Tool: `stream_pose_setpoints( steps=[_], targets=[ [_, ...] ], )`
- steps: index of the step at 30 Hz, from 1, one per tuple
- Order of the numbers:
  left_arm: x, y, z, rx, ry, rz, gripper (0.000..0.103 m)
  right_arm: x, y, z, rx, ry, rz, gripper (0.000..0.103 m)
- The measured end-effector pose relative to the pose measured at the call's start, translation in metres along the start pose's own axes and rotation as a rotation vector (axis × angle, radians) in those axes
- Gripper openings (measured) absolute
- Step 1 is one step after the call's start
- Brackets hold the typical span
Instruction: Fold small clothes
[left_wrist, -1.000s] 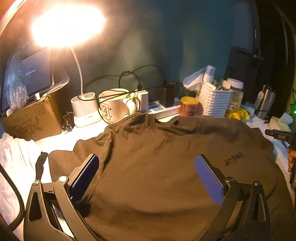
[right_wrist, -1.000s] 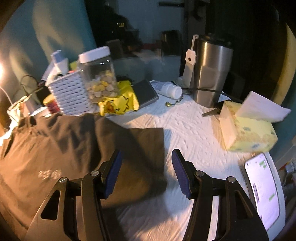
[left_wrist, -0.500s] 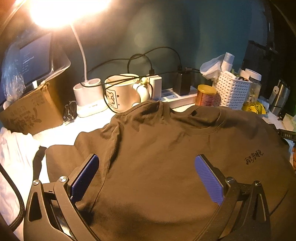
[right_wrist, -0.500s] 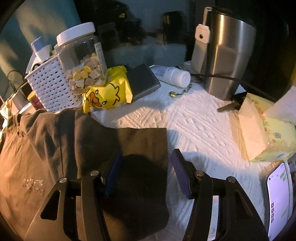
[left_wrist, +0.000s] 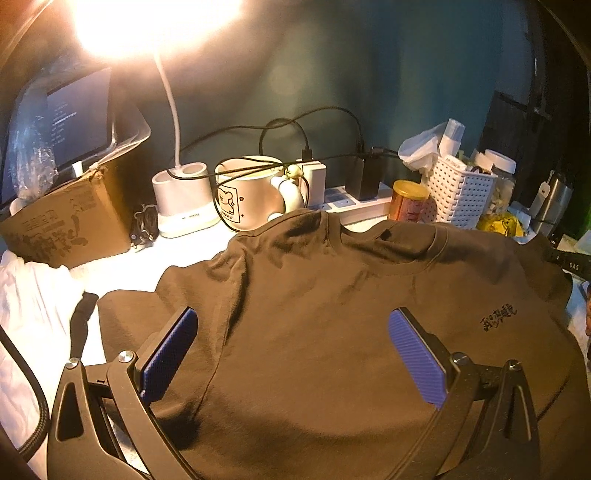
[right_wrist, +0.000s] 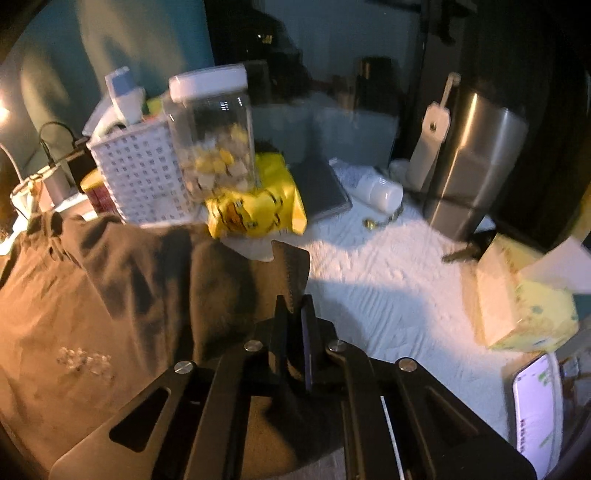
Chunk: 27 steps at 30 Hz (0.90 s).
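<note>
Shirt is spread front-up across the white-covered surface, collar toward a mug and lamp base. The left tool is held wide over the chest, with nothing gripped between its blue pads. The right tool is clamped on the sleeve, whose edge is lifted off the surface near a yellow bag, a jar and a steel tumbler.
</note>
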<state>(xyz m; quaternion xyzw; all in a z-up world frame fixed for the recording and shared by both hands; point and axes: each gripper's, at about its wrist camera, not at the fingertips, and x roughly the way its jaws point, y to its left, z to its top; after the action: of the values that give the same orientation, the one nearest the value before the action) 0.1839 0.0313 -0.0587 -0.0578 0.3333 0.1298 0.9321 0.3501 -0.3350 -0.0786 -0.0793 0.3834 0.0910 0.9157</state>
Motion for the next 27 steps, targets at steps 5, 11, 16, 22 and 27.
stream_pose_setpoints(
  steps=[5, 11, 16, 22, 27],
  targets=[
    [-0.012, 0.003, -0.001, 0.009, -0.028, -0.017, 0.102, -0.034, 0.013, 0.011, -0.033, -0.055, 0.002, 0.007],
    [-0.031, 0.01, -0.002, 0.036, -0.077, -0.024, 0.102, -0.062, 0.036, 0.013, -0.05, -0.092, 0.037, 0.007],
    [-0.044, 0.02, -0.001, 0.027, -0.115, -0.038, 0.102, -0.077, 0.061, 0.018, -0.075, -0.104, 0.068, 0.007],
    [-0.053, 0.033, -0.002, 0.018, -0.14, -0.041, 0.102, -0.081, 0.094, 0.023, -0.093, -0.102, 0.105, 0.007],
    [-0.053, 0.047, -0.005, -0.007, -0.136, -0.046, 0.102, -0.078, 0.116, 0.023, -0.103, -0.088, 0.126, 0.007]
  ],
)
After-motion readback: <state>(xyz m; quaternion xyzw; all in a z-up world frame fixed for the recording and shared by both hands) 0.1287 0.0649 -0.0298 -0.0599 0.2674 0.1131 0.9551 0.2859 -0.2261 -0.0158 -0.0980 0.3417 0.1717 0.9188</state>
